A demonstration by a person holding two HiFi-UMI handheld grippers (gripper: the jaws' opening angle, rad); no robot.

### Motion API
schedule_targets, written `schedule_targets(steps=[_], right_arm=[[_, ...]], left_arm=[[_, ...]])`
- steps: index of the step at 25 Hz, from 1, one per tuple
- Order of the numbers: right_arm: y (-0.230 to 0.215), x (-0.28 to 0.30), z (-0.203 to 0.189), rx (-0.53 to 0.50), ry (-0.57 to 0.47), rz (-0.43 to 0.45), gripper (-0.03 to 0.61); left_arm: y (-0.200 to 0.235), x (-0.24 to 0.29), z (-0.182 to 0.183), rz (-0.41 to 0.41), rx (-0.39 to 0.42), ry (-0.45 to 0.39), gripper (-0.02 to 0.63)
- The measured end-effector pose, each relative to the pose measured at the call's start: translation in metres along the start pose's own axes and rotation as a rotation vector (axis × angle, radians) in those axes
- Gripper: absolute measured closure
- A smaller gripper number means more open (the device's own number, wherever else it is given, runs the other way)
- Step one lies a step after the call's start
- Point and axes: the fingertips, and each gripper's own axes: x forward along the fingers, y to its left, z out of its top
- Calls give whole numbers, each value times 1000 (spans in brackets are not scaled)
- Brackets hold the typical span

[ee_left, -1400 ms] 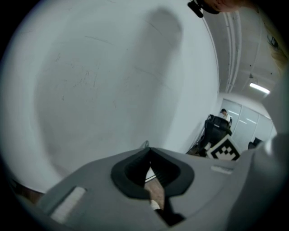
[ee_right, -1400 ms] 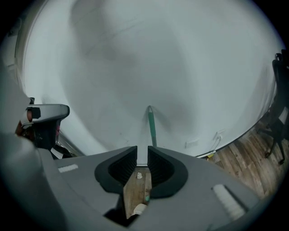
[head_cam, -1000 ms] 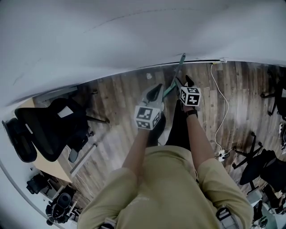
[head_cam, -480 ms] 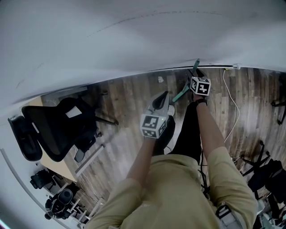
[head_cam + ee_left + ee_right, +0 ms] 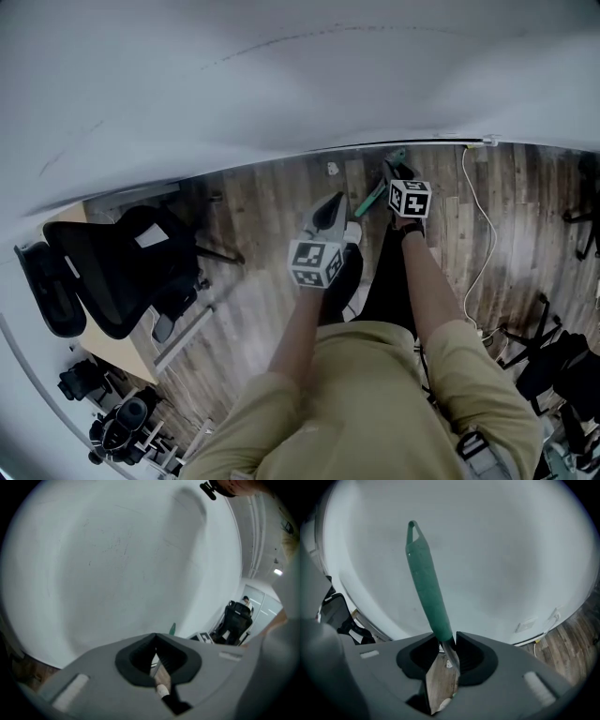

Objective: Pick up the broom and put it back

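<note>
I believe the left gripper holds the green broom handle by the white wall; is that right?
No: the right gripper holds the green broom handle by the white wall, its jaws having just been closing on it; the right gripper view shows this.

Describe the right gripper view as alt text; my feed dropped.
The right gripper, whose jaws have just been closing, clamps a broom handle at the base of its green grip, which slants up before a white wall. Wood floor shows at lower right.
</note>
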Motion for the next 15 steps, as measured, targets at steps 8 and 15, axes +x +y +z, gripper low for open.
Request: schedule_targets(steps=[8, 15], right_arm=[[54, -79, -42, -23, 59, -2, 471], [97, -160, 10, -96, -108, -11, 479]], left_arm=[[1, -24, 23, -6, -43, -38, 612], [-12, -45, 70, -42, -54, -108, 612]])
